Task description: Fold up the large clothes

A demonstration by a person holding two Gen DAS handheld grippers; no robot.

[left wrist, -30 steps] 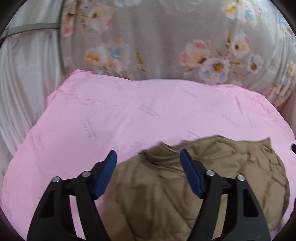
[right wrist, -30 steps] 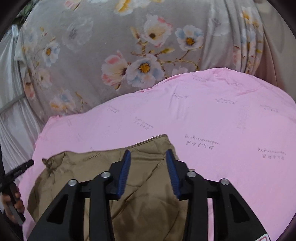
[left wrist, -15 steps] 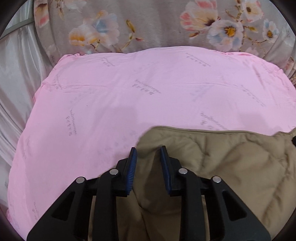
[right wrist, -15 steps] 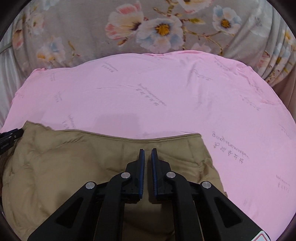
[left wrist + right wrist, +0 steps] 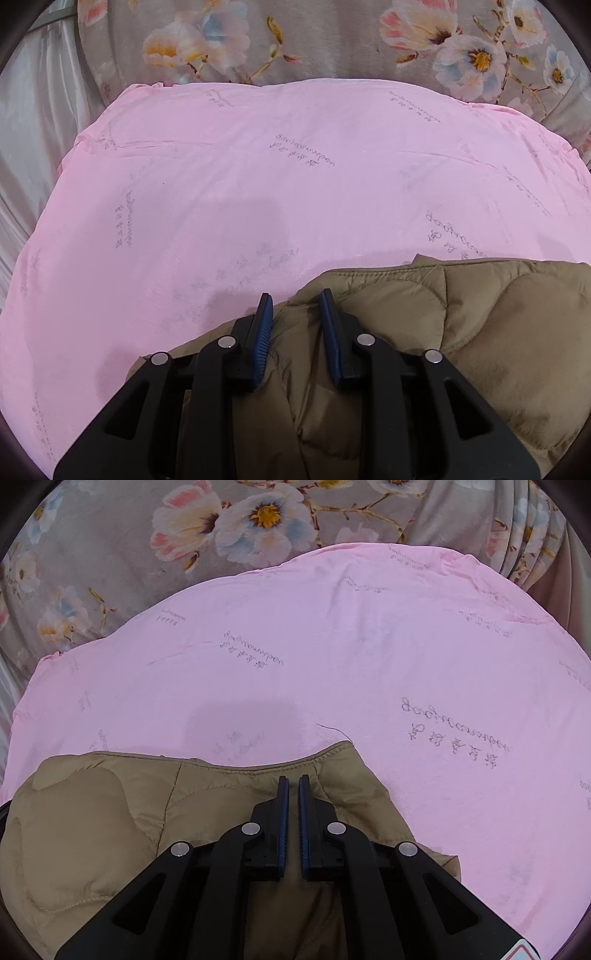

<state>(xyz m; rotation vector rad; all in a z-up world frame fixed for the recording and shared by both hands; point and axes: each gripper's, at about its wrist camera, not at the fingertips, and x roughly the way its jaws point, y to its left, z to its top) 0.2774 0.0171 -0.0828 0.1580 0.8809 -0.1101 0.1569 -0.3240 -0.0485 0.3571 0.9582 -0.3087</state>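
Quickly: one brown quilted jacket (image 5: 480, 332) on one pink sheet (image 5: 258, 184). My left tongs (image 5: 293, 308) pinch its bunched corner; right tongs (image 5: 292, 788) clamped narrow on its hem.

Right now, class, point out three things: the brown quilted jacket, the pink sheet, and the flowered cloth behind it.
brown quilted jacket (image 5: 517, 332): left wrist view, on a puffed quilted panel.
pink sheet (image 5: 369, 646): right wrist view, on its bare middle.
flowered cloth (image 5: 266, 515): right wrist view, on a large blossom.
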